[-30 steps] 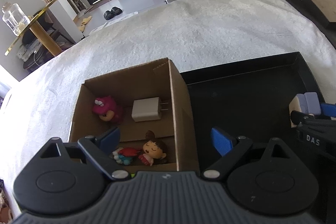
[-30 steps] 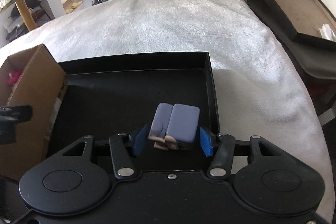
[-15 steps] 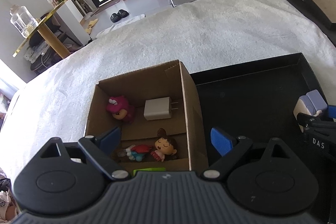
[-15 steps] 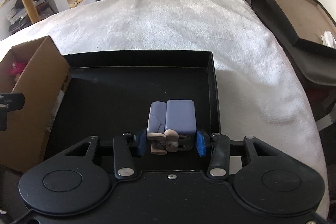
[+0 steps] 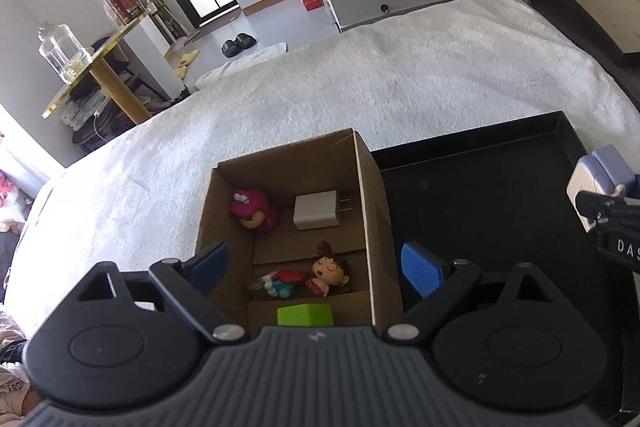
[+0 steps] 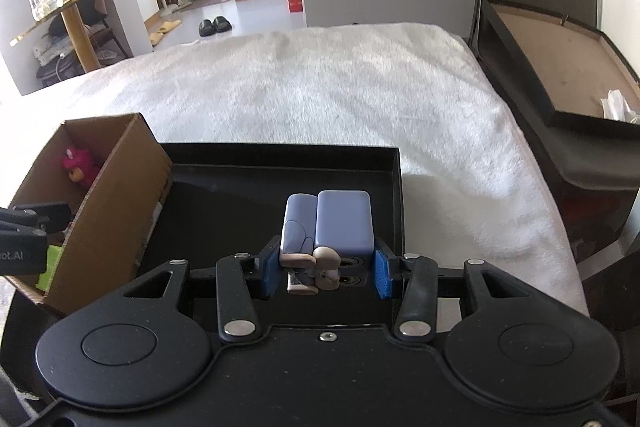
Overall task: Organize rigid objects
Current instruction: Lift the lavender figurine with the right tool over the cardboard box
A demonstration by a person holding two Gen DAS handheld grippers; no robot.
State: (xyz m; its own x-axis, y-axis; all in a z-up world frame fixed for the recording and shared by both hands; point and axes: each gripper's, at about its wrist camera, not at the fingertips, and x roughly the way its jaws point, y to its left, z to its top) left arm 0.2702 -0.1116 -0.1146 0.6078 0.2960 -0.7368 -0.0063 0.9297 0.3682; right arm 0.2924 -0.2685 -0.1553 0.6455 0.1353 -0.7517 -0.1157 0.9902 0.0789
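the right gripper [image 6: 325,273] is clamping its jaws on a lavender block figure [image 6: 332,227], holding it above the black tray [image 6: 280,151]. the left gripper [image 5: 316,267] is hanging over the cardboard box [image 5: 374,211], jaws apart and empty. judged step: carrying the figure. next move is calling for travel leftward over the box's near wall, then release.

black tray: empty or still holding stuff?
Empty as far as visible: the black tray floor shows bare; the purple block toy sits clamped in the right gripper.
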